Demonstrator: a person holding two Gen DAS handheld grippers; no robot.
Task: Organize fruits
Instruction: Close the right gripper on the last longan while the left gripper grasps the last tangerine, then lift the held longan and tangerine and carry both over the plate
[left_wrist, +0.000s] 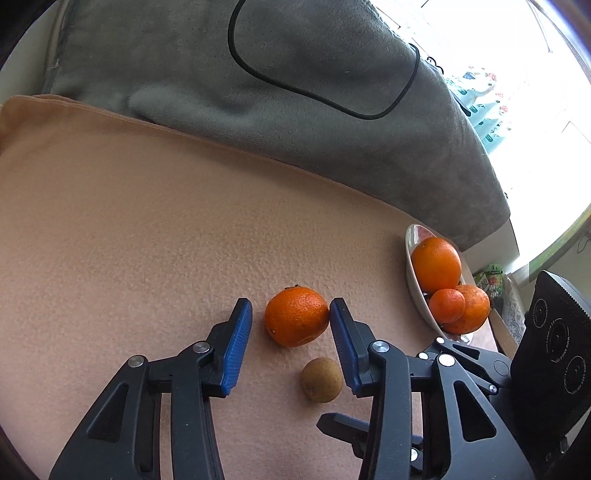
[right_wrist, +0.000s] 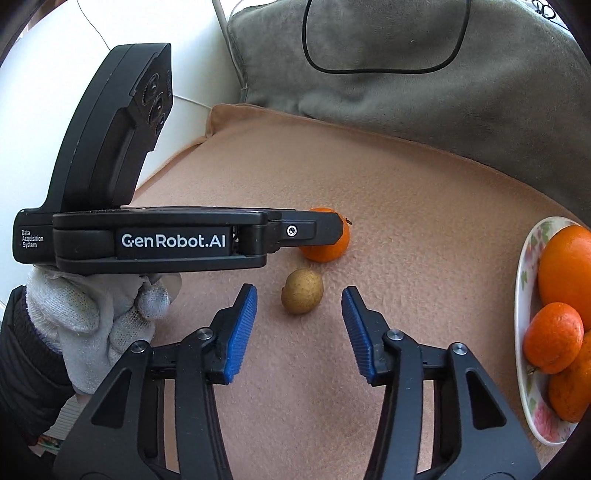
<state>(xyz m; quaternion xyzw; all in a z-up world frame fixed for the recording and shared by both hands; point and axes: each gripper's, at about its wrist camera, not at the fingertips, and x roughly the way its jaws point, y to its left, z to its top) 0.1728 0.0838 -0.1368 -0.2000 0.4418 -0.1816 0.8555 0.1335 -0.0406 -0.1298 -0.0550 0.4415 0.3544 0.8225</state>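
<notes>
- Our left gripper (left_wrist: 290, 316) brackets the tangerine (left_wrist: 297, 316); its right pad seems to touch, the left stands clear: no grip.
- Our right gripper (right_wrist: 299, 298) stands unclenched around the small brown fruit (right_wrist: 302, 291) on the tan cloth (right_wrist: 406, 221).
- The plate (right_wrist: 526, 295) of oranges sits well apart, rightward.

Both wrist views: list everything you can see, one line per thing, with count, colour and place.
tangerine: one, orange, on the blanket, between the left hand-held gripper's fingers
small round fruit: one, brown, on the blanket, ahead of the right hand-held gripper
plate: one, white with flowers, at the blanket's right edge
fruit on plate: three, orange
blanket: one, peach, under the fruit
throw: one, grey, behind the blanket
cable: one, black, on the throw
left hand-held gripper: black, blue pads, right pad at the tangerine
right hand-held gripper: black, blue pads, open
gloved hand: one, white glove, holding the left hand-held gripper
</notes>
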